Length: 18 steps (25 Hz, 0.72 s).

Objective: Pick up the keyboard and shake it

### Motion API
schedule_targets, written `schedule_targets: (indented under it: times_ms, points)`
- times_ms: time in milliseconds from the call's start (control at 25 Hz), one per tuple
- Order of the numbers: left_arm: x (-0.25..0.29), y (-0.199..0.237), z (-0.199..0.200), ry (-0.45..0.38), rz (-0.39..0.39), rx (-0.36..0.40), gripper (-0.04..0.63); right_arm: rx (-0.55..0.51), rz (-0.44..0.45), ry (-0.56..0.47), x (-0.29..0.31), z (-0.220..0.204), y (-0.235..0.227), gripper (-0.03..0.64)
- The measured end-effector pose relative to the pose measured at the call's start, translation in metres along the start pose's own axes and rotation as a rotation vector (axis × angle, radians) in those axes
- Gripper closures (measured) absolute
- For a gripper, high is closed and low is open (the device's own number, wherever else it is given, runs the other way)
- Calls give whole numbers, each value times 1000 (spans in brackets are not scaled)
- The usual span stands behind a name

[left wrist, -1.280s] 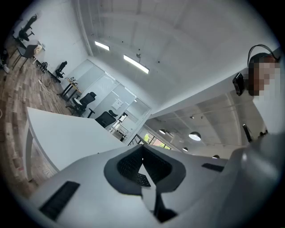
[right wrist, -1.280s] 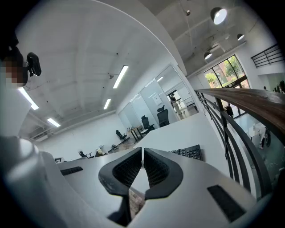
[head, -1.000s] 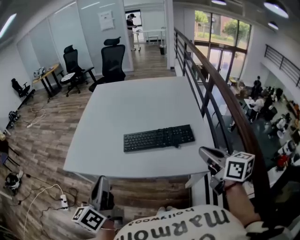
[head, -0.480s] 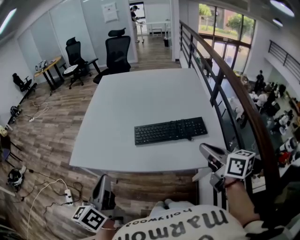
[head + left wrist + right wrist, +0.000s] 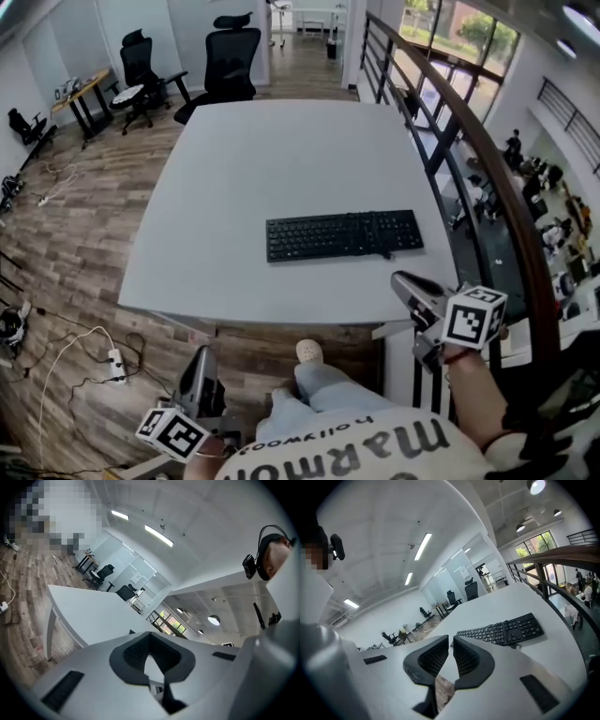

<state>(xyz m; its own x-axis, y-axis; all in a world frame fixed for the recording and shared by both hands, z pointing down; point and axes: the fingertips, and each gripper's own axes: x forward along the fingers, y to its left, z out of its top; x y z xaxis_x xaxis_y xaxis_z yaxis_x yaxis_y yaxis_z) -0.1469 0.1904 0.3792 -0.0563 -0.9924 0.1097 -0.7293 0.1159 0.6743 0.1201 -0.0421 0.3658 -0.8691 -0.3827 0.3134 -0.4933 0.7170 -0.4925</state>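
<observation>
My left gripper (image 5: pixel 200 364) and right gripper (image 5: pixel 403 281) closed, empty — flat black plastic keyboard (image 5: pixel 344 234) at twelve o'clock, untouched

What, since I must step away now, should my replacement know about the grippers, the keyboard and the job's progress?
Left gripper: shut, empty, low in front of the table's near edge.
Right gripper: shut, empty, beside the table's near right corner, pointing toward the keyboard.
Keyboard: lying flat on the white table, toward its near right side; neither gripper touches it.
Done: nothing yet.
Left: open the jaws, grip the keyboard, lift it and shake it.
</observation>
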Motion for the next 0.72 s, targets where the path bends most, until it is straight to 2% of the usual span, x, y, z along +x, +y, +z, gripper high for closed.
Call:
schedule_targets:
  times_ms: [320,520,720]
  points:
    - [22,27,26,7,70,6,592,-6,109,71,80,10,6,568]
    - [65,54,43,-6,135,-3,592,-14,219,88,136,31,-4,568]
    - [92,74,45,32,160,-4,592,-16,255,106,173,37,-5,568]
